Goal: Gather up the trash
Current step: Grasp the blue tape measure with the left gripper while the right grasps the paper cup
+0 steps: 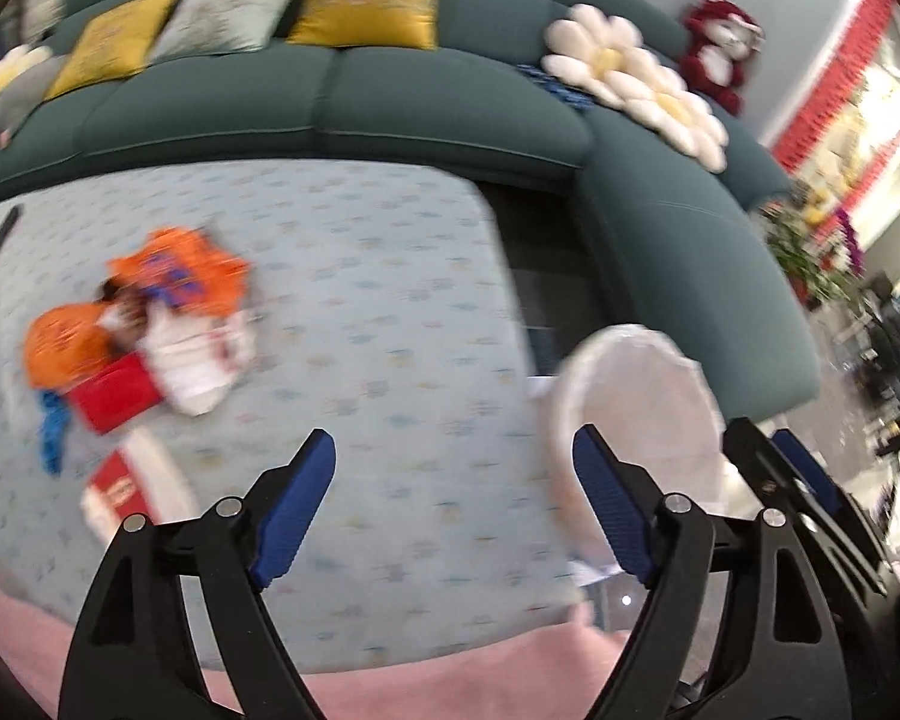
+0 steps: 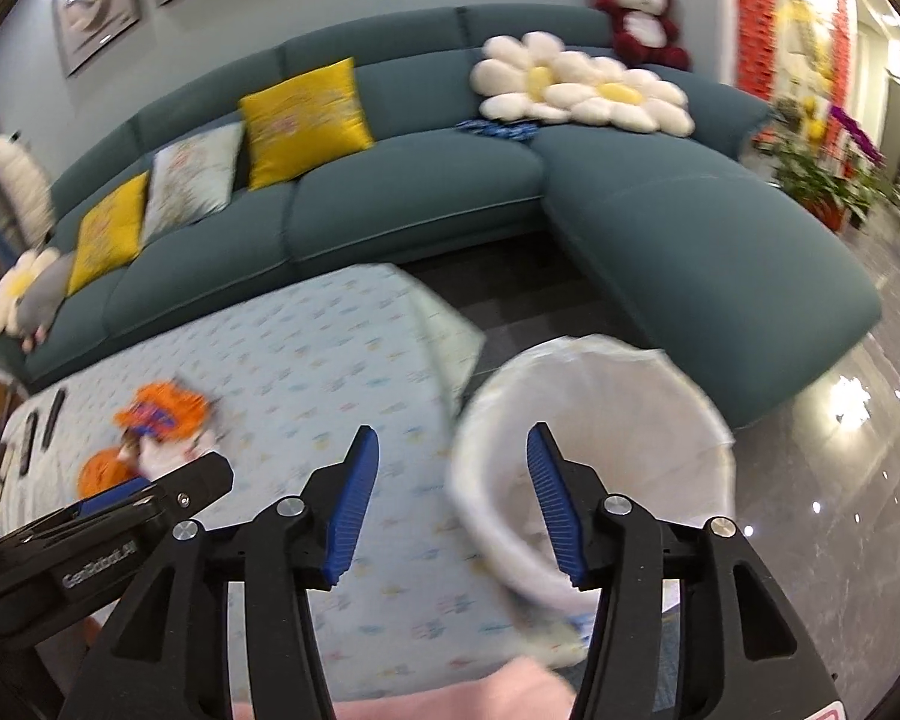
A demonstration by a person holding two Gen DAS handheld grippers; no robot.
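Trash lies in a heap on the pale blue patterned tablecloth [image 1: 390, 312]: orange wrappers [image 1: 180, 276], a white wrapper [image 1: 192, 360], a red box [image 1: 114, 396] and a red-and-white packet [image 1: 120, 486]. The right wrist view shows the same heap [image 2: 162, 414] at far left. A bin with a white liner [image 1: 636, 396] [image 2: 600, 420] stands off the table's right end. My left gripper [image 1: 453, 450] is open over bare cloth, right of the heap, nothing between its pads. My right gripper [image 2: 453, 444] is open and empty over the bin's near rim. Both views are motion-blurred.
A teal corner sofa [image 2: 420, 204] with yellow cushions [image 2: 306, 120], flower cushions [image 2: 576, 84] and a red plush toy [image 2: 636, 12] wraps behind the table. Dark remotes [image 2: 48, 420] lie at the table's far left. Potted plants [image 2: 816, 180] stand at right on glossy floor. Pink fabric [image 1: 390, 684] is at the near edge.
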